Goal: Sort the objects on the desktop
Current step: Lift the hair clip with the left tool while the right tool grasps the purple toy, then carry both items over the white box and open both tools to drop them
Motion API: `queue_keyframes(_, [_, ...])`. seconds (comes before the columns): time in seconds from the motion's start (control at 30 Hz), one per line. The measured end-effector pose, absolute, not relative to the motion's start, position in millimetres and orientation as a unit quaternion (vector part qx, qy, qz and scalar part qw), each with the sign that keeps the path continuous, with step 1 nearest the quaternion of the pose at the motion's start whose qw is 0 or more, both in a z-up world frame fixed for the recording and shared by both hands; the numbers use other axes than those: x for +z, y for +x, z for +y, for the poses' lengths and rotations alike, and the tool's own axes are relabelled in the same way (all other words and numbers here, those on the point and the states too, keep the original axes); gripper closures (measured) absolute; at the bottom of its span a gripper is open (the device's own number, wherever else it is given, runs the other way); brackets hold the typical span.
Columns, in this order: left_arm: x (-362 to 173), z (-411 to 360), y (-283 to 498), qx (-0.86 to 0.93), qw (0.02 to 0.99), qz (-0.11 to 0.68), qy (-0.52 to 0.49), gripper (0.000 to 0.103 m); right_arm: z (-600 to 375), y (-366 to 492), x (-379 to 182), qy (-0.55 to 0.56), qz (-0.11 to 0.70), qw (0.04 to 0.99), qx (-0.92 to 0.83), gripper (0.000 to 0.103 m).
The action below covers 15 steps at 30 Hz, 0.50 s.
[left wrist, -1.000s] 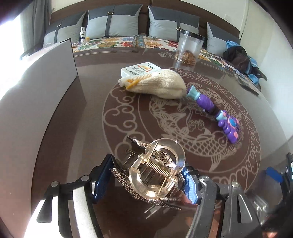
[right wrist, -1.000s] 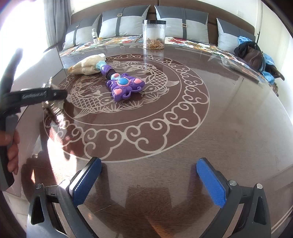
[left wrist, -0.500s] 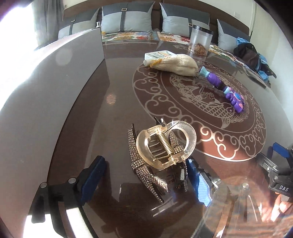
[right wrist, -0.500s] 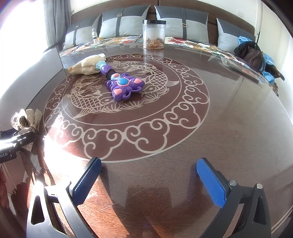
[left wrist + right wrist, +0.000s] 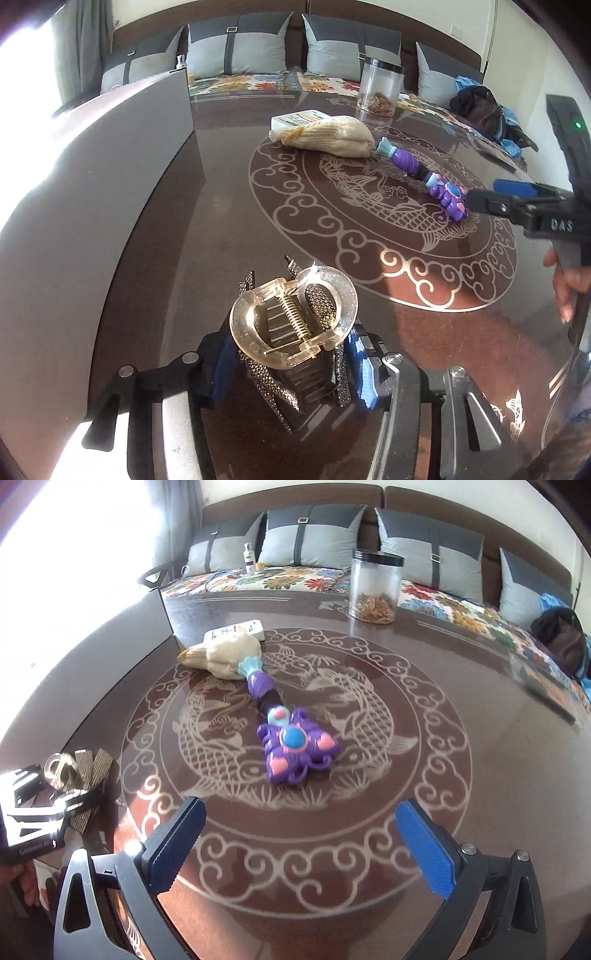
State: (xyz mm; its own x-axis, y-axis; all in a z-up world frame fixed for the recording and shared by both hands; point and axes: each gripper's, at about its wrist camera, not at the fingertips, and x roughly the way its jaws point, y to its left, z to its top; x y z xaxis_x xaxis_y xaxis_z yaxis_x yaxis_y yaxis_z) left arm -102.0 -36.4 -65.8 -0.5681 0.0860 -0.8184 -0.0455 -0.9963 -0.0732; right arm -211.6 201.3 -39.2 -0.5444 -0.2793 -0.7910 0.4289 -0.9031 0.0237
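My left gripper [image 5: 291, 363] is shut on a clear hair claw clip [image 5: 293, 325] with glittery teeth, at the table's near left. The clip also shows in the right wrist view [image 5: 70, 771]. My right gripper [image 5: 299, 834] is open and empty, hovering just short of the purple toy wand [image 5: 290, 740]. It also shows in the left wrist view [image 5: 517, 199], beside the wand's head [image 5: 448, 195]. A cream knitted glove [image 5: 328, 137] lies past the wand's handle, partly on a white tube [image 5: 295, 120].
A grey panel [image 5: 92, 177] stands along the table's left edge. A clear jar [image 5: 375, 587] with a black lid stands at the far side. A dark bag [image 5: 480, 107] lies on the sofa at the right. The round patterned table [image 5: 480, 775] is bare on the right.
My left gripper has let go of the clip on the table near the grey panel, then shut on it again. My right gripper has moved forward, close to the purple wand.
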Motion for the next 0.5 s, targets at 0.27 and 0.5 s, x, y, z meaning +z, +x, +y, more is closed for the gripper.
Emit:
queue_keyframes(0.27, [-55,-51,-77,0.890,0.058,-0.036,-0.450,0.050,131,-297,-64,0.507,0.160,0.247,-0.810,0.046])
queue_keyframes(0.5, [-20,-64,-61,0.906,0.082,-0.075,-0.409,0.050,166,-266,-41,0.486,0.096,0.231,-0.837,0.081])
